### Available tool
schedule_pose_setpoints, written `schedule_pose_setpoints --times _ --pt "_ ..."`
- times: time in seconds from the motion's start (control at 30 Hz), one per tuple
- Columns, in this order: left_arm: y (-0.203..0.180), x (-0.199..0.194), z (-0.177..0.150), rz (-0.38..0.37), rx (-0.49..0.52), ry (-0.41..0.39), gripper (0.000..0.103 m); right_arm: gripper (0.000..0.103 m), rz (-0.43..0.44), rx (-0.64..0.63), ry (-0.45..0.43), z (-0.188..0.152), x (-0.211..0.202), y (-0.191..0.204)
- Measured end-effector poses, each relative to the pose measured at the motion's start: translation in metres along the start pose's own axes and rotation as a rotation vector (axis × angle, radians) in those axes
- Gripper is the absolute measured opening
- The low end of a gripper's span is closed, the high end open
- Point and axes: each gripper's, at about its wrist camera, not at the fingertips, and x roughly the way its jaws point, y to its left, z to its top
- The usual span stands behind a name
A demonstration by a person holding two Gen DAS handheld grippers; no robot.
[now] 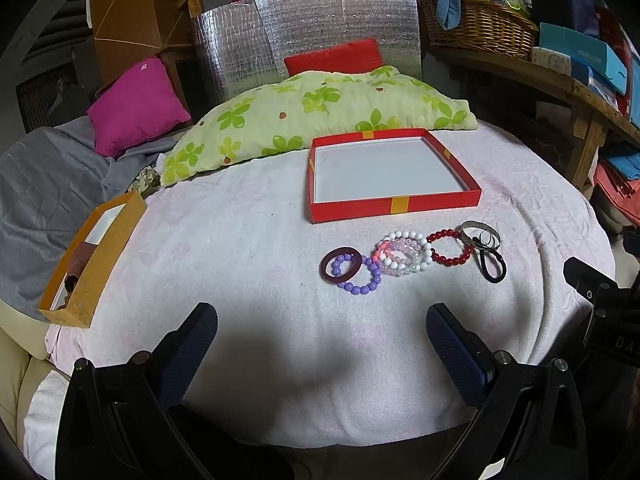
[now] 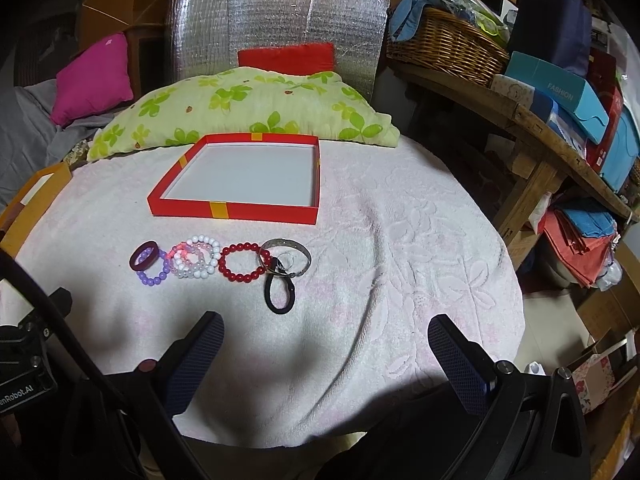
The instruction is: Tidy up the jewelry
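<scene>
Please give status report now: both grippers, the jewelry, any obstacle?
Left gripper open, right gripper open, both empty. Bracelets in row on towel; red box empty. Nothing blocking.

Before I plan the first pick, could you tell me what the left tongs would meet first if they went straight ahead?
Probably the purple bead bracelet overlapping the dark ring; the open left tongs point just left of them, with bare towel between. Depth is unclear.

Both claws, left (image 1: 322, 344) & right (image 2: 326, 354): black frames w/ silver screws, dark-blue textured finger pads (image 1: 456, 356).
</scene>
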Motion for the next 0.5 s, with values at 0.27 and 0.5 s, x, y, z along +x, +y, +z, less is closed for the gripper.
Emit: schedule_pose_setpoints --times 0.27,0.5 --pt "0.001 0.007 0.000 -0.001 -0.001 0.008 0.103 0.103 -0.003 -0.005 0.012 0.001 0.005 0.001" --pt "0.006 0.025 0.004 0.006 -0.014 0.025 0.103 0.103 0.001 -0.008 0.031 0.007 0.021 0.001"
